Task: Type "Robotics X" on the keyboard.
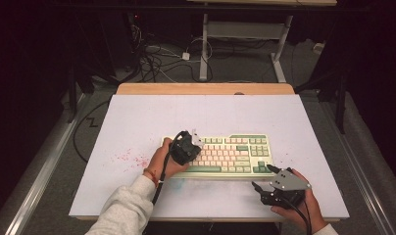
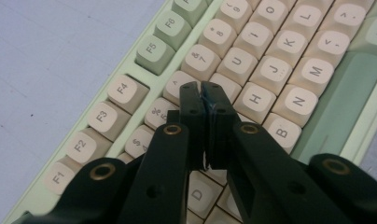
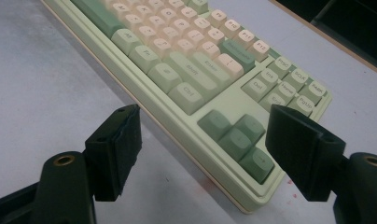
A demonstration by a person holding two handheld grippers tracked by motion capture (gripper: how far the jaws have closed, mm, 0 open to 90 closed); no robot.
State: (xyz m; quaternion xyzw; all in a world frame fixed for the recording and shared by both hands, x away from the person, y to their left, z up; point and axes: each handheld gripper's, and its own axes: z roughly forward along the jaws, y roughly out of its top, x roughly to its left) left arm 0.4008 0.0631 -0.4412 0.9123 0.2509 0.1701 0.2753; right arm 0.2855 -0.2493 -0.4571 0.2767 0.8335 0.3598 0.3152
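Note:
A pale green keyboard [image 1: 235, 155] with cream and green keys lies in the middle of the white table. My left gripper [image 1: 185, 149] is held over its left half, pointing down at the keys. In the left gripper view its jaws [image 2: 201, 95] are pressed together just above the cream keys [image 2: 266, 95] near the number and letter rows, and nothing is held. My right gripper [image 1: 263, 177] sits at the keyboard's front right corner. Its jaws [image 3: 205, 126] stand wide open on either side of the green arrow keys [image 3: 238, 137], apart from the case.
The white table top [image 1: 137, 122] has pink specks [image 1: 132, 159] left of the keyboard. A wooden strip [image 1: 206, 88] borders the far edge. Beyond it, cables [image 1: 157, 61] and a desk frame [image 1: 204, 44] stand on the floor.

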